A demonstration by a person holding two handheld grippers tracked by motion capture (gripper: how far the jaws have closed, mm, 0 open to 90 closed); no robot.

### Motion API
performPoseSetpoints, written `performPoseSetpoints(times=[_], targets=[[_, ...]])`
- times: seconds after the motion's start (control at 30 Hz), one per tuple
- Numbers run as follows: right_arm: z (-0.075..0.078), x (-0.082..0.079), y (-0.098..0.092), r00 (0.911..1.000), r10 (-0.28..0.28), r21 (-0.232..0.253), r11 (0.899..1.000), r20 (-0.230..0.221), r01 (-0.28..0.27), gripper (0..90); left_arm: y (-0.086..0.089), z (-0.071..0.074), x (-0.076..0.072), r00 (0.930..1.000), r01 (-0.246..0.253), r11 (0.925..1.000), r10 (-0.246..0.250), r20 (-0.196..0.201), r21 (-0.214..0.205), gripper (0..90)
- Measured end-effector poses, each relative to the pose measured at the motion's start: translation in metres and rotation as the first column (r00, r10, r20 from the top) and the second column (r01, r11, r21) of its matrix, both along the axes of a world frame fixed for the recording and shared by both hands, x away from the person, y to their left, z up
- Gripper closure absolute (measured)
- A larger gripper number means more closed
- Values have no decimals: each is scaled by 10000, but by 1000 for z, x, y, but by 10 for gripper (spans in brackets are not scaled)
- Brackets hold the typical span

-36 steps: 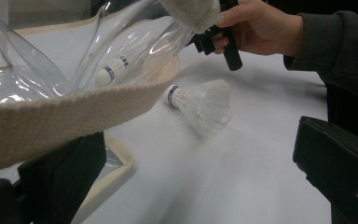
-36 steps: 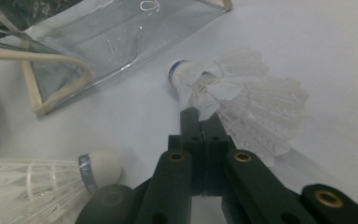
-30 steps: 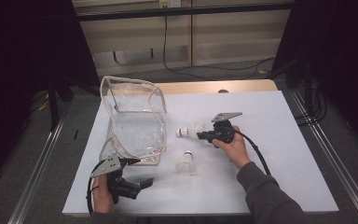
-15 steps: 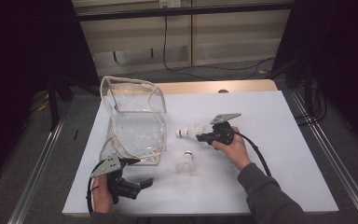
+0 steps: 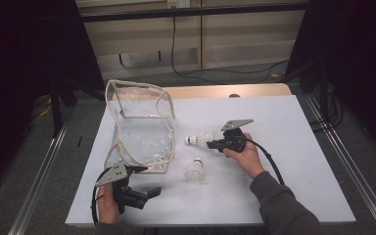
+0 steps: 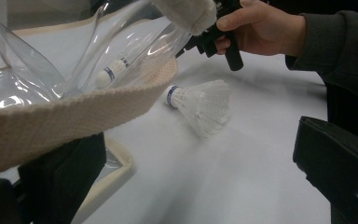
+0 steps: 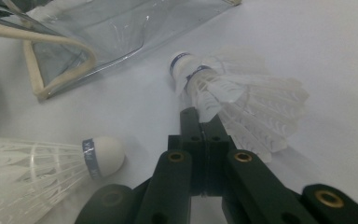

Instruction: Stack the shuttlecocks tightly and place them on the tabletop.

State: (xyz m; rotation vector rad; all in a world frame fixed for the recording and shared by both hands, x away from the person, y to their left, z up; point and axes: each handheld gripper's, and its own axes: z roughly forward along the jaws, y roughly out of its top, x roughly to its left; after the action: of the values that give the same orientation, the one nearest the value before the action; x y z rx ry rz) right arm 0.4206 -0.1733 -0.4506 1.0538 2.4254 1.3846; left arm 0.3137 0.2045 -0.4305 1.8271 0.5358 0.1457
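right tool (image 7: 204, 112) clamped tight on shuttlecock (image 7: 242, 98) feathers.

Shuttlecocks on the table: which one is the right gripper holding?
The shuttlecock nearer the clear bag, pinched by its feathers in the shut right gripper. The other shuttlecock lies free on the table, closer to the person.

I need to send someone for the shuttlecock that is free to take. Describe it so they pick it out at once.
Start at the clear plastic bag on the left half of the white table. Just right of its near corner, a white shuttlecock lies alone on the tabletop. The other shuttlecock, farther back, is pinched by its feathers in the right gripper; this one nothing touches.
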Motion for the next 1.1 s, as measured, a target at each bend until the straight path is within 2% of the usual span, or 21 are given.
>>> performPoseSetpoints(times=[0.13, 0.37, 0.77, 0.83, 0.9, 1.1], targets=[[-1, 1, 0, 10000, -24, 26, 10000, -17, 24, 881, -1, 0, 0, 10000, -19, 10000, 19, -41, -30, 27], [-1, 1, -1, 9996, -276, -119, 9995, 77, 277, 752, -2, -1, 0, 10000, -11, 10000, 10, -90, -61, 27], [4, -3, -7, 9980, -624, -13, 9980, 88, 625, 516, -1, -1, 0, 10000, -7, 10000, 6, -76, -46, 27], [5, -5, -8, 9983, -578, -23, 9983, 121, 578, 516, -1, 0, 0, 10000, -14, 10000, 14, -61, -42, 27], [7, -7, -9, 9982, -577, -58, 9983, 164, 578, 472, -1, 0, 0, 10000, -24, 10000, 24, -41, -44, 27], [14, -13, -14, 9975, -684, 191, 9975, 167, 681, 373, -1, 0, -1, 10000, -15, 10000, 15, -28, -42, 27]])
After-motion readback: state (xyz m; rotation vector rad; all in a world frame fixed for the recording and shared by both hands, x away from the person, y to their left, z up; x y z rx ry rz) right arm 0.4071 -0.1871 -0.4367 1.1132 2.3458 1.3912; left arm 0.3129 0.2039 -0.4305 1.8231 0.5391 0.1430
